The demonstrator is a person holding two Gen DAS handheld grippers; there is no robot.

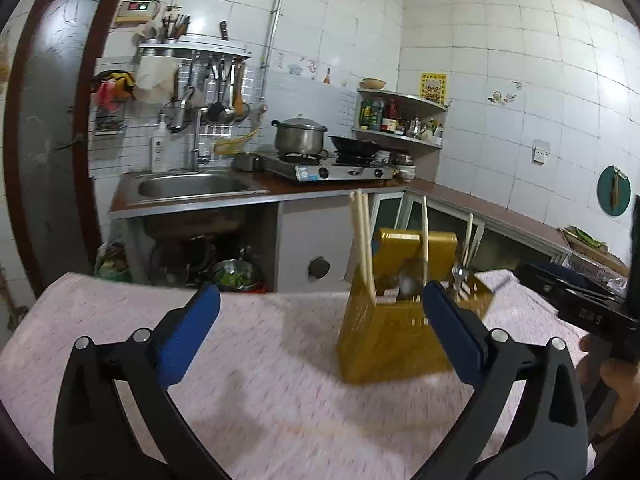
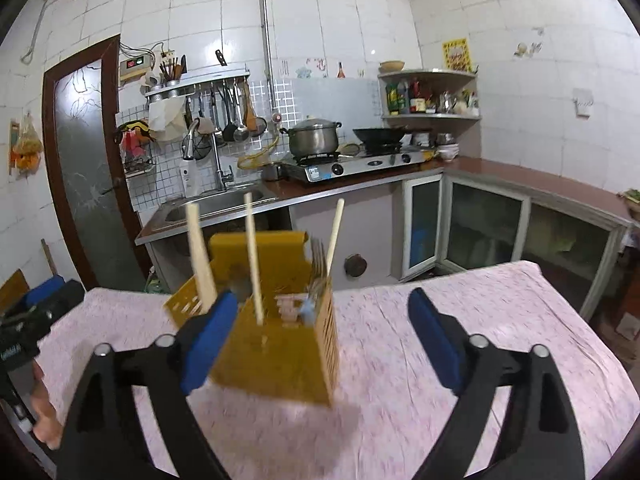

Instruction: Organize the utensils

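My pads (image 1: pixel 200 332) look like matte blue foam on black plastic arms. The caddy (image 1: pixel 384 344) is glossy yellow plastic holding pale wooden chopsticks (image 1: pixel 362 240), and the cloth (image 1: pixel 260 360) is soft pink fabric.

The left gripper (image 1: pixel 320 320) hung with its blue pads (image 1: pixel 188 332) spread wide, nothing between them. The right gripper (image 2: pixel 320 344) stood equally agape and empty. At each view's edge a hand (image 2: pixel 44 416) gripped the other tool's handle, though blurred, perhaps mid-motion.

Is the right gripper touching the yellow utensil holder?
Cannot tell. In the right wrist view the right gripper is open, but one finger overlaps the yellow utensil holder, hiding any gap.
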